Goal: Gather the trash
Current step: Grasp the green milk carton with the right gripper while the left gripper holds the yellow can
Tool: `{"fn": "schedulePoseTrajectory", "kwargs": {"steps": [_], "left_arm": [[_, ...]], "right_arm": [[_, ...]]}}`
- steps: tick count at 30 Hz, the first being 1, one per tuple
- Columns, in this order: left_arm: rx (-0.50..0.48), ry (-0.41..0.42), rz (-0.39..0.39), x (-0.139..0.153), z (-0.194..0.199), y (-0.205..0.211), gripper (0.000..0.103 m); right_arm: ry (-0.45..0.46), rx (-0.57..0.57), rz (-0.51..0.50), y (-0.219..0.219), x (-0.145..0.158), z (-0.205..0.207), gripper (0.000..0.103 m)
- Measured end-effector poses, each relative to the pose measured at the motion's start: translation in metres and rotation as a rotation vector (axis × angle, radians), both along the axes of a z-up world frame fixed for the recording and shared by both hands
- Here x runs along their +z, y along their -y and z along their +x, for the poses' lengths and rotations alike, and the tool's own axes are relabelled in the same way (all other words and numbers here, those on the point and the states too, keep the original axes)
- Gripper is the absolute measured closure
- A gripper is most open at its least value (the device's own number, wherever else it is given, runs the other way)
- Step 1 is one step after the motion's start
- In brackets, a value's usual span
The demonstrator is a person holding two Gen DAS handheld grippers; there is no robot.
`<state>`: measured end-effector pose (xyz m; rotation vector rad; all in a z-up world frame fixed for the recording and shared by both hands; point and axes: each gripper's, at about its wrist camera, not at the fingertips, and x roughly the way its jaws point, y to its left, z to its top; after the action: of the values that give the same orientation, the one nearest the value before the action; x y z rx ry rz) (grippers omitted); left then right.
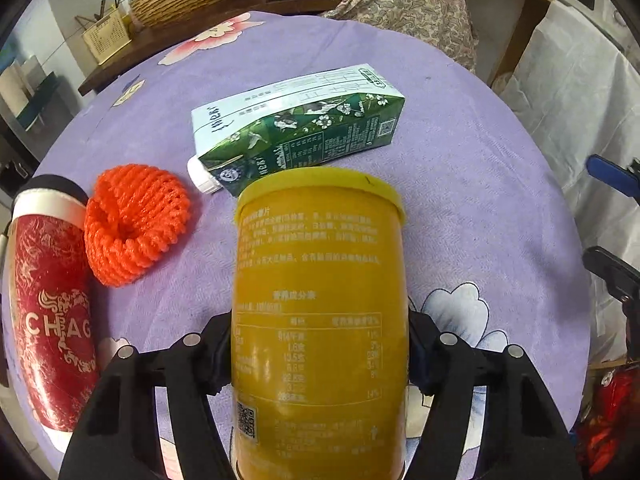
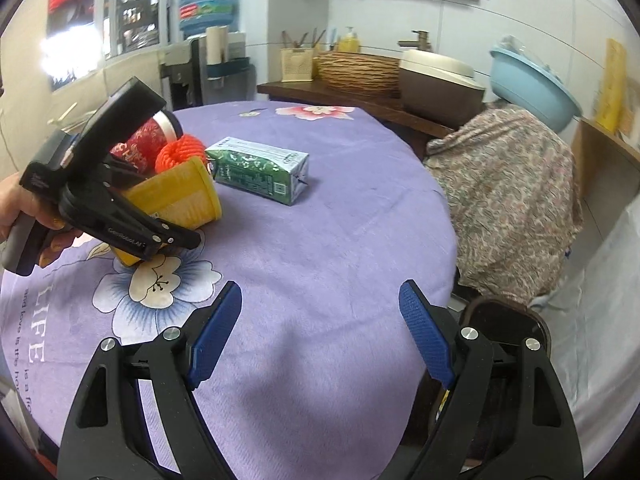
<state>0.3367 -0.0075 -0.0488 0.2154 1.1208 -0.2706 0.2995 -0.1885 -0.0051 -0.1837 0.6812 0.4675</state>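
A yellow canister point(image 1: 320, 300) with a yellow lid lies tilted on the purple tablecloth point(image 1: 480, 208), and my left gripper point(image 1: 320, 344) is shut on its body with a finger pressing each side. In the right wrist view the left gripper point(image 2: 160, 216) clamps the yellow canister point(image 2: 180, 196) at the table's left. Beyond the canister lies a green and white carton point(image 1: 296, 128) point(image 2: 260, 170) on its side. An orange foam net point(image 1: 136, 224) point(image 2: 174, 156) and a red cup point(image 1: 52, 300) point(image 2: 140, 140) lie to the left. My right gripper point(image 2: 320, 292) hovers open over the table's near edge with nothing between its fingers.
A chair draped in floral cloth point(image 2: 504, 200) stands at the table's right side. Behind the table, a wooden counter point(image 2: 288, 90) carries a wicker basket point(image 2: 356, 68), a utensil holder and a cooker. A blue basin point(image 2: 532, 88) sits further right. A dark round object point(image 2: 508, 320) is below the table edge.
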Motion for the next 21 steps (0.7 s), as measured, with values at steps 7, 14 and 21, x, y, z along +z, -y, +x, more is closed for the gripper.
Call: {"fn": "schedulePoseTrajectory", "kwargs": {"steps": [7, 14, 21], "left_arm": [[0.066, 0.081, -0.107, 0.013, -0.025, -0.027, 0.038], [0.094, 0.147, -0.172, 0.024, -0.060, -0.048, 0.038], [0.105, 0.168, -0.201, 0.024, -0.076, -0.060, 0.038]], "right_arm": [[-0.054, 0.129, -0.059, -0.036, 0.001, 0.038, 0.022], [-0.054, 0.326, -0.265, -0.110, 0.003, 0.081, 0.022], [0.040, 0.439, -0.540, -0.183, -0.001, 0.114, 0.022]]}}
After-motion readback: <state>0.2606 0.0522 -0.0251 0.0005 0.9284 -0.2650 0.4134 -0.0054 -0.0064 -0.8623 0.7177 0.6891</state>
